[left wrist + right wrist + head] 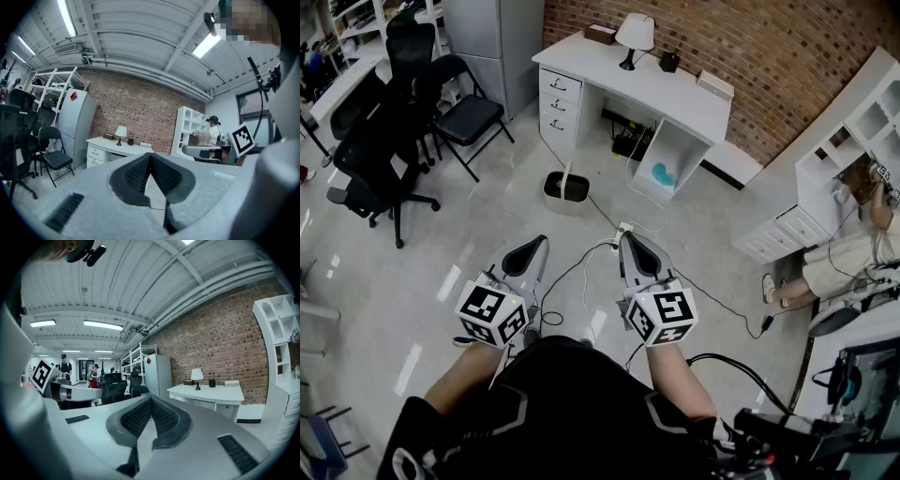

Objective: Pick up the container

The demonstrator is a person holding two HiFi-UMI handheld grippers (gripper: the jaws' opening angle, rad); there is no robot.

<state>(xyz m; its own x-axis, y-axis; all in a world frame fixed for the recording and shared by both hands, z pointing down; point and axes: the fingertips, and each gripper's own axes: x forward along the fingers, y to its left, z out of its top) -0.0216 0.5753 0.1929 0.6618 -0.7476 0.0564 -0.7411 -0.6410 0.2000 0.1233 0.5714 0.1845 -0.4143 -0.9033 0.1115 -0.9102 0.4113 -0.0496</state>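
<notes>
Clearly nothing done yet: your left gripper (pixel 540 242) and right gripper (pixel 626 236), jaws pressed together, empty, held level. Likely container (pixel 566 190) sits on floor (pixel 478 281) well ahead, untouched. You must approach, open jaws, grasp, lift.

The container (pixel 566 204) is shown in the head view. It is set on the pale, shiny floor (pixel 487 272). It is stood upright, with its open top turned up. It is small and long, and its corners are rounded. Its outer wall is dark, and its inside is seen as light. A thin white piece is stood up at its back rim; what that piece is cannot be told. The container is placed just in front of the white desk (pixel 647 84), near the drawers (pixel 560 103).
</notes>
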